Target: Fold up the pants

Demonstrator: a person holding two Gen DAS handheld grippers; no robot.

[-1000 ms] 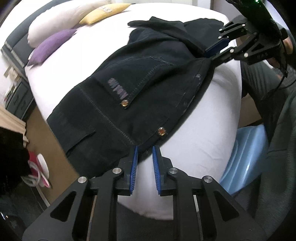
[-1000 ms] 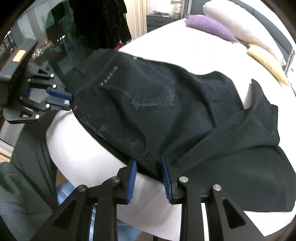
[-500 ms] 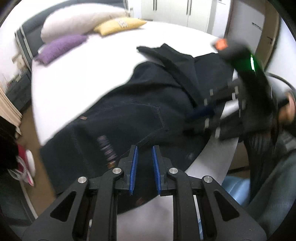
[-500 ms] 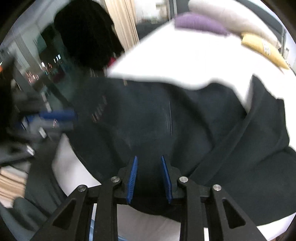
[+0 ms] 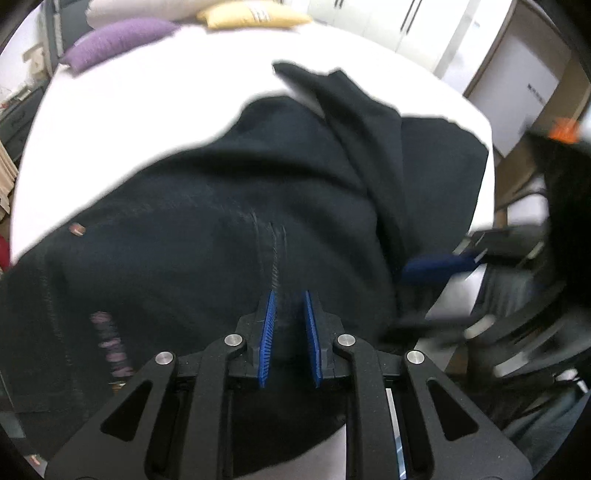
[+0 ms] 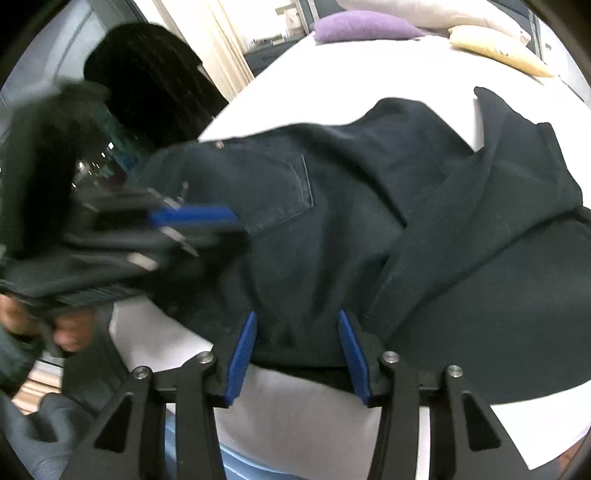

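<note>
Dark pants (image 5: 221, 229) lie spread on a white bed (image 5: 147, 96), back pocket up; they also show in the right wrist view (image 6: 369, 206). My left gripper (image 5: 290, 299) is shut on a fold of the pants' waist part, with dark fabric between its blue pads. My right gripper (image 6: 297, 321) is open, its blue pads wide apart around the near edge of the pants. Each gripper shows blurred in the other's view: the right one (image 5: 436, 264), the left one (image 6: 192, 216).
Purple (image 5: 118, 40), yellow (image 5: 251, 16) and white pillows lie at the bed's far end. White cabinets (image 5: 406, 22) and a box (image 5: 528, 81) stand past the bed. A dark garment (image 6: 147, 81) hangs at the left.
My left gripper has carried the waist part over the pants toward the right gripper. My right gripper's pads have opened wide and let go of the edge.
</note>
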